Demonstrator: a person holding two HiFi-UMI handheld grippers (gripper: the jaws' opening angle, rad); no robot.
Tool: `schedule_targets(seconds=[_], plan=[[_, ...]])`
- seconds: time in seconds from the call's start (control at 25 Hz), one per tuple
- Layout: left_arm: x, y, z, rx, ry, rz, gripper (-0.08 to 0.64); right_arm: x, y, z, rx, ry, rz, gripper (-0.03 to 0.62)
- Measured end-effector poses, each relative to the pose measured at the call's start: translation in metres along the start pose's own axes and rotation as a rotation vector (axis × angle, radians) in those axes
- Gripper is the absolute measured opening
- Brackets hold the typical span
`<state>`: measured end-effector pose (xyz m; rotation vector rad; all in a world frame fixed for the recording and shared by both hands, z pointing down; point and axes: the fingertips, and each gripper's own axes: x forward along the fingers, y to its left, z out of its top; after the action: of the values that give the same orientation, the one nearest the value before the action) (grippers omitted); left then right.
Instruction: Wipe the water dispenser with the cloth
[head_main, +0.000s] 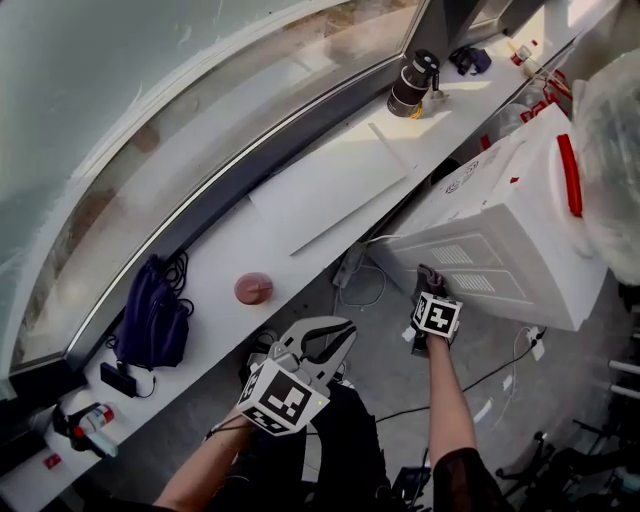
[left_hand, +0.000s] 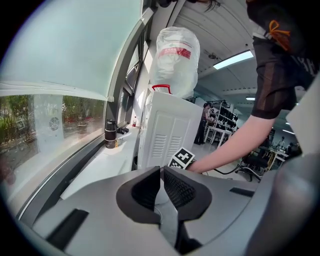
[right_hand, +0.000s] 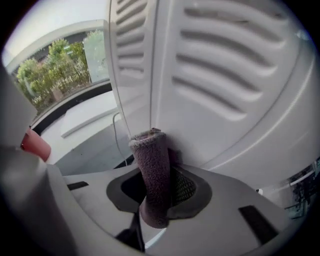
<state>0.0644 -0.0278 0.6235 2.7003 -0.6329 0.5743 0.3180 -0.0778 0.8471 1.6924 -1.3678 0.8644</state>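
Water dispenser (head_main: 520, 215): one; cloth (right_hand: 155, 175): one.

No legible text is showing anywhere. The red label (left_hand: 176, 52) on the water bottle (left_hand: 172, 72) is carrying white print, too small to read. The round emblem (head_main: 462, 183) on the water dispenser (head_main: 500, 245) is blurring out. The left gripper (head_main: 322, 338) and right gripper (head_main: 430, 280) are displaying square black-and-white markers only, no characters.

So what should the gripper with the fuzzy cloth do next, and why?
Probably slide the cloth a short way along the water dispenser. The right gripper is shut on the cloth, and the cloth's tip sits right at the dispenser's white side, just below the slats. A small wiping stroke therefore looks like the natural next move. The left gripper is shut, empty and away from the dispenser.
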Motion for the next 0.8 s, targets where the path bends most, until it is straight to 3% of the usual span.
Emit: schedule_targets(seconds=[0.12, 0.32, 0.6, 0.8], plan=[[-0.004, -0.011, 0.018, -0.001, -0.006, -0.024, 0.031, -0.042, -0.001, 0.009, -0.033, -0.071, 0.062, 0.104], [-0.011, -0.032, 0.053, 0.031, -0.015, -0.080, 0.031, -0.143, -0.021, 0.029, -0.112, -0.165, 0.079, 0.104], [-0.015, -0.050, 0.092, 0.042, -0.024, -0.150, 0.031, -0.289, -0.046, 0.071, -0.151, -0.279, 0.065, 0.104], [-0.007, -0.055, 0.110, 0.086, -0.029, -0.185, 0.031, -0.359, -0.069, 0.112, -0.209, -0.386, -0.006, 0.104]])
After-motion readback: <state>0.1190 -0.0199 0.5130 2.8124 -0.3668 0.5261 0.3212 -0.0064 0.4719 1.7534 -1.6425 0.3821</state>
